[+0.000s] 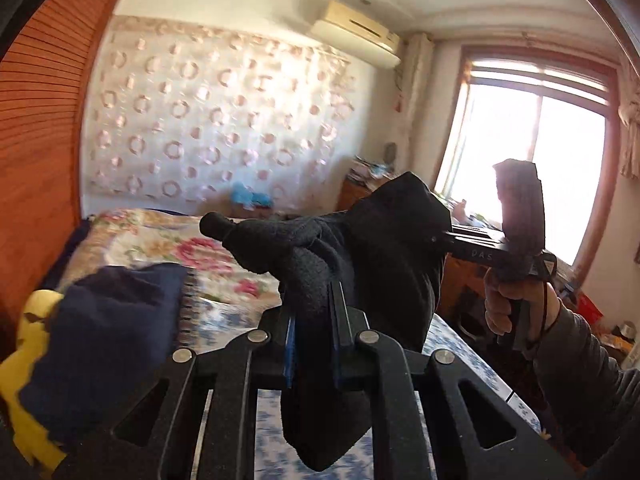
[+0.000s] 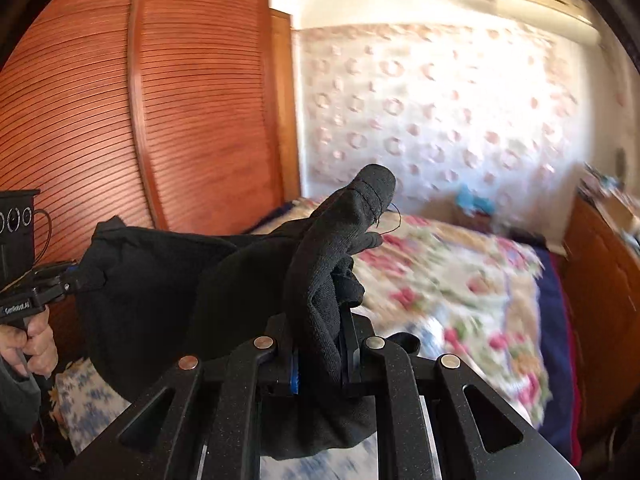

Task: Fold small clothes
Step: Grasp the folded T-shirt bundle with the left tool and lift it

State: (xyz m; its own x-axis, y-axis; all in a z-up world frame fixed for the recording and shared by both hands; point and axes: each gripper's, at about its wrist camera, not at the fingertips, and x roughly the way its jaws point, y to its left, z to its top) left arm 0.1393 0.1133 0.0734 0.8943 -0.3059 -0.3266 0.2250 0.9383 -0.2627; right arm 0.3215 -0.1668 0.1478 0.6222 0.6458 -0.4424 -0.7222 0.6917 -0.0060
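Both tools pinch one black glove (image 1: 360, 248), left tool (image 1: 316, 312) and right tool (image 2: 320, 320) lifting it above the bed (image 2: 460, 280), likely to spread it flat for folding.

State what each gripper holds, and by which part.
Both grip one black knit glove: left gripper near the fingers, right gripper likewise; exact parts unclear.

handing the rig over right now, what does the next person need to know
Left tongs: shut on the black glove.
Right tongs: shut on the same glove, finger end.
The glove hangs stretched between both tongs, above the bed.
A dark blue cloth and something yellow show at the left in the left wrist view.
Done: glove lifted.
Left: lay it down, fold it.
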